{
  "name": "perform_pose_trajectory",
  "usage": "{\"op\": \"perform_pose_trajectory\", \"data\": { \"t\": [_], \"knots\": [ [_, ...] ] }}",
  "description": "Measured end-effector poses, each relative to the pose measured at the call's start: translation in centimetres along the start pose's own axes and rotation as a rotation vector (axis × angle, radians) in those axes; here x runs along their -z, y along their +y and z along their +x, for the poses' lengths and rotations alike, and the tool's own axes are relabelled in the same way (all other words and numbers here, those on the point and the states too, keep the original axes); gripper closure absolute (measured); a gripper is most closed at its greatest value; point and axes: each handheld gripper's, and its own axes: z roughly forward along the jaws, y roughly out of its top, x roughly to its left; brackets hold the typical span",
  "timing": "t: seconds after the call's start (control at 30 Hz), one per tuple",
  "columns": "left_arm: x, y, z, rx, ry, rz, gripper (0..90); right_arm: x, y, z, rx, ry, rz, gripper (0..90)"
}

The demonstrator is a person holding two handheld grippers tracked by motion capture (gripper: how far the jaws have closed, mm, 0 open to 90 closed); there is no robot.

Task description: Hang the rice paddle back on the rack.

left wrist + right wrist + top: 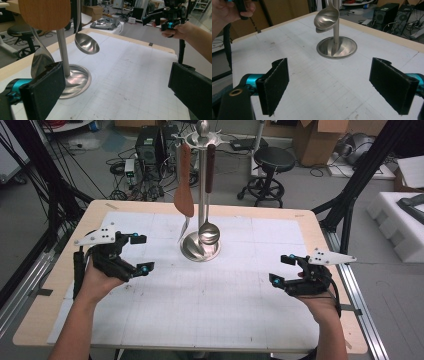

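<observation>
We saw utensil stand (201, 245) upright at tabletop (210, 310) centre, ladle (208, 233) and wooden spatula (183, 195) hanging from its top ring. Left hand-held gripper (141, 253) sat left of stand, jaws wide apart, nothing between. Right hand-held gripper (281, 269) sat well right of stand, jaws likewise apart, empty.

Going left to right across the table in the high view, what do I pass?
left gripper → wooden spatula → steel rack → right gripper
</observation>
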Motion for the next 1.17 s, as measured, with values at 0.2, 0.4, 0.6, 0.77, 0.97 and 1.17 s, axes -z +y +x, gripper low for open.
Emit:
{"op": "perform_pose_trajectory", "data": {
  "t": [0.2, 0.4, 0.6, 0.77, 0.97, 1.17],
  "knots": [
    [0.0, -0.7, -0.2, -0.002, 0.009, 0.01, 1.7, -0.2, 0.0, 0.1, 0.002, -0.004, 0.005, 15.4],
    [0.5, -0.8, 0.0, 0.009, 0.021, -0.014, 1.7, -0.1, 0.0, 0.1, 0.004, -0.001, 0.005, 15.4],
    [0.0, -1.4, 0.2, 0.026, 0.031, 0.012, 1.7, 0.0, -0.2, 0.0, 0.0, -0.004, 0.005, 15.5],
    [-0.1, -1.4, 0.1, 0.014, 0.042, 0.022, 1.7, 0.2, -0.2, 0.1, 0.003, -0.004, 0.0, 15.5],
    [-0.2, -1.4, 0.1, 0.015, 0.038, 0.023, 1.7, 0.4, -0.1, 0.1, 0.003, -0.004, -0.003, 15.5],
    [-0.3, -1.5, 0.1, 0.021, 0.036, 0.024, 1.7, 0.2, -0.1, 0.1, 0.009, -0.002, 0.005, 15.5]
  ]
}}
